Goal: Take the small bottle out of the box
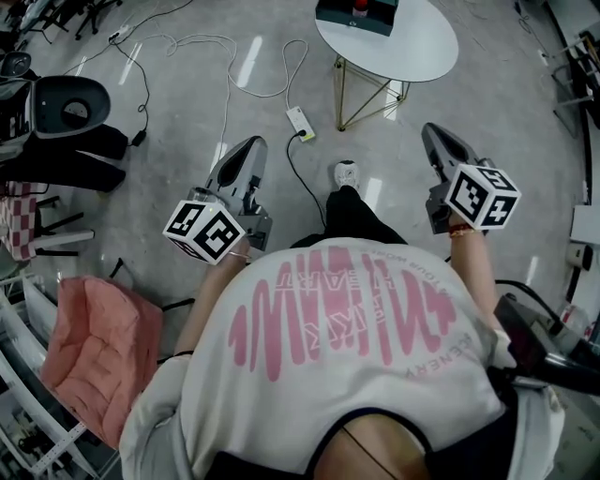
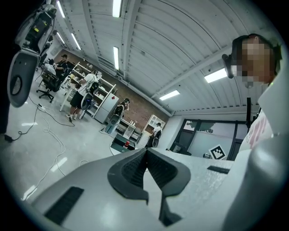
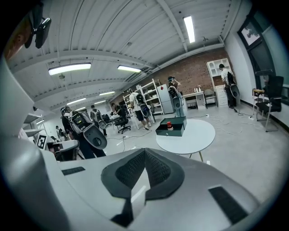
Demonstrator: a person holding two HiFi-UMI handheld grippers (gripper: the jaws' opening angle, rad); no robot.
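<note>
A dark green open box [image 1: 354,15] stands on a round white table [image 1: 412,47] some way ahead of me, and a small red-capped bottle [image 1: 360,8] stands upright in it. The right gripper view shows the same box [image 3: 173,128] with the bottle [image 3: 170,126] inside. In the left gripper view the box [image 2: 119,142] and the bottle [image 2: 128,144] are small and far off. My left gripper [image 1: 250,143] and right gripper [image 1: 432,130] are held in the air in front of my chest, well short of the table. Both are shut with nothing between the jaws.
A white power strip [image 1: 300,123] and loose cables [image 1: 230,70] lie on the grey floor between me and the table's gold legs [image 1: 361,94]. A pink cushioned seat [image 1: 98,361] is at my left. Several people [image 3: 135,106] and shelves stand far back.
</note>
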